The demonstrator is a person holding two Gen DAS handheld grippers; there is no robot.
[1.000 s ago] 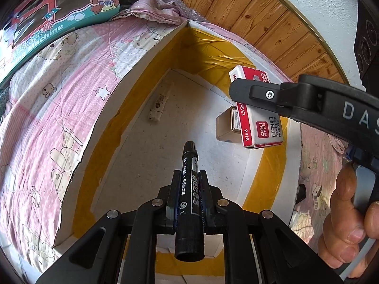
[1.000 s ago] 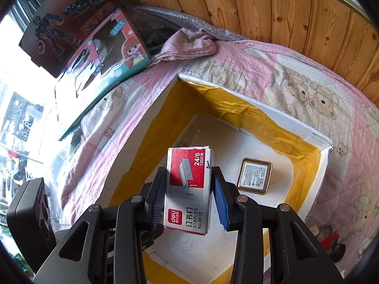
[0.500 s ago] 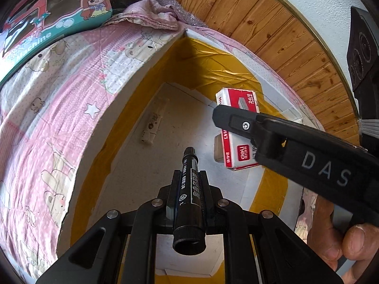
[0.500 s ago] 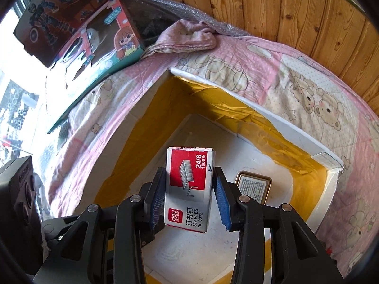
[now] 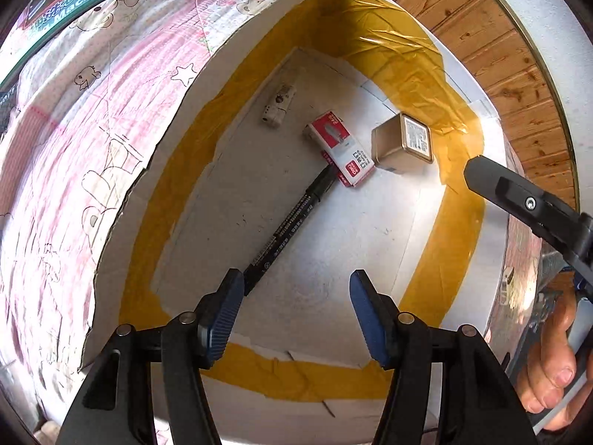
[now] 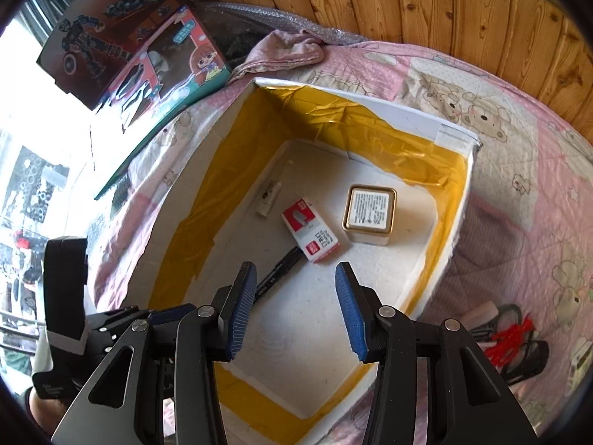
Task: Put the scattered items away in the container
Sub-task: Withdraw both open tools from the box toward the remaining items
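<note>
A white box with yellow tape [image 5: 459, 244] [image 6: 418, 118] sits on a pink bed. On its floor lie a black marker [image 5: 292, 222] [image 6: 278, 270], a red-and-white staples box [image 5: 341, 146] [image 6: 311, 231], a gold tin [image 5: 404, 144] [image 6: 370, 213] and a small white tube [image 5: 278, 105] [image 6: 268, 198]. The marker's tip touches the staples box. My left gripper [image 5: 296, 307] hovers open over the box's near end, nothing between its fingers. My right gripper [image 6: 294, 307] is also open and empty above the box. One right finger [image 5: 519, 196] shows in the left wrist view.
Toy boxes [image 6: 148, 48] and a crumpled cloth [image 6: 285, 52] lie at the back by the wood-panelled wall [image 6: 444, 3]. Scissors and red items [image 6: 515, 337] rest on the quilt right of the box. A hand [image 5: 552, 367] holds the right tool.
Both grippers have opened. The marker dropped from the left one and the staples box from the right one; both now lie on the box floor.
</note>
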